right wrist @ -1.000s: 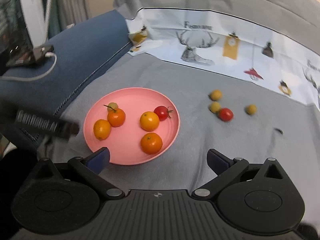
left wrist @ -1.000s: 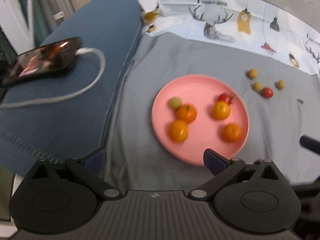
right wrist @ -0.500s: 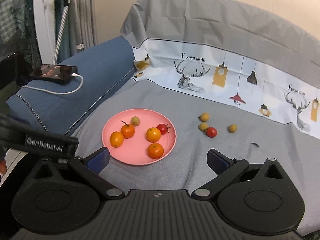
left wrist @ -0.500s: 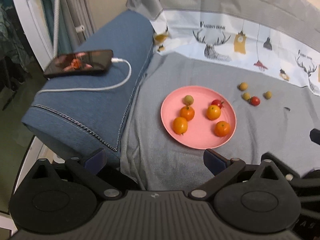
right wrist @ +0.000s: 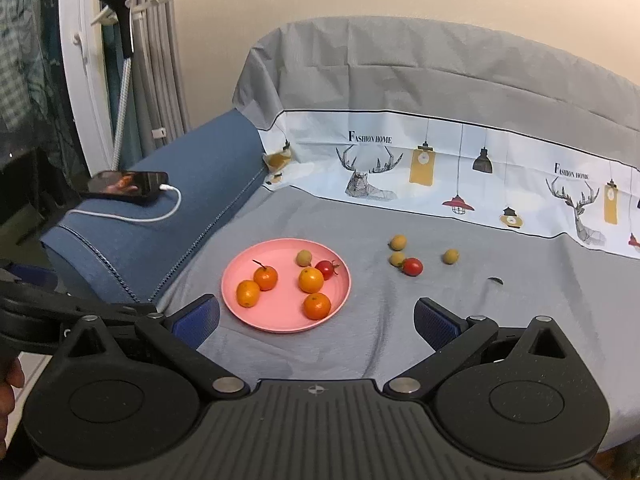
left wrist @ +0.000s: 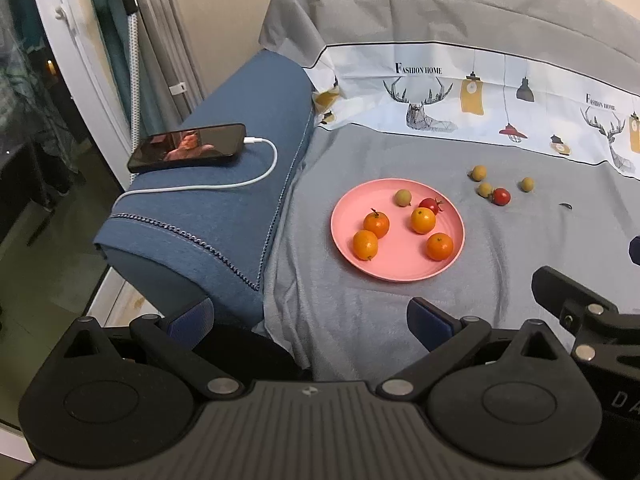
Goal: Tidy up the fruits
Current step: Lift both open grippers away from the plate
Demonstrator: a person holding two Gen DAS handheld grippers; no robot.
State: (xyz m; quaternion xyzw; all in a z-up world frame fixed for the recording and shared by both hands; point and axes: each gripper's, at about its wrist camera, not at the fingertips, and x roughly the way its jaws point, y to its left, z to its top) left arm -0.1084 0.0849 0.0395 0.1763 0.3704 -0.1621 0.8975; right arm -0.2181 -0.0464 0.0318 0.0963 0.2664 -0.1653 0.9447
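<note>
Both grippers, left [left wrist: 308, 322] and right [right wrist: 316, 318], are held with jaws apart and empty, near of the plate [right wrist: 240, 308]. Four oranges, a tomato [right wrist: 326, 269] and a longan are seen on it; four loose fruits [right wrist: 412, 267] lie far right on the cloth [right wrist: 500, 312].

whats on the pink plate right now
The round pink plate holds four small oranges, one red cherry tomato and one small tan round fruit. Nothing is stacked or hidden.

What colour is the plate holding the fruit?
Pink; the plate shows best in the right wrist view.
</note>
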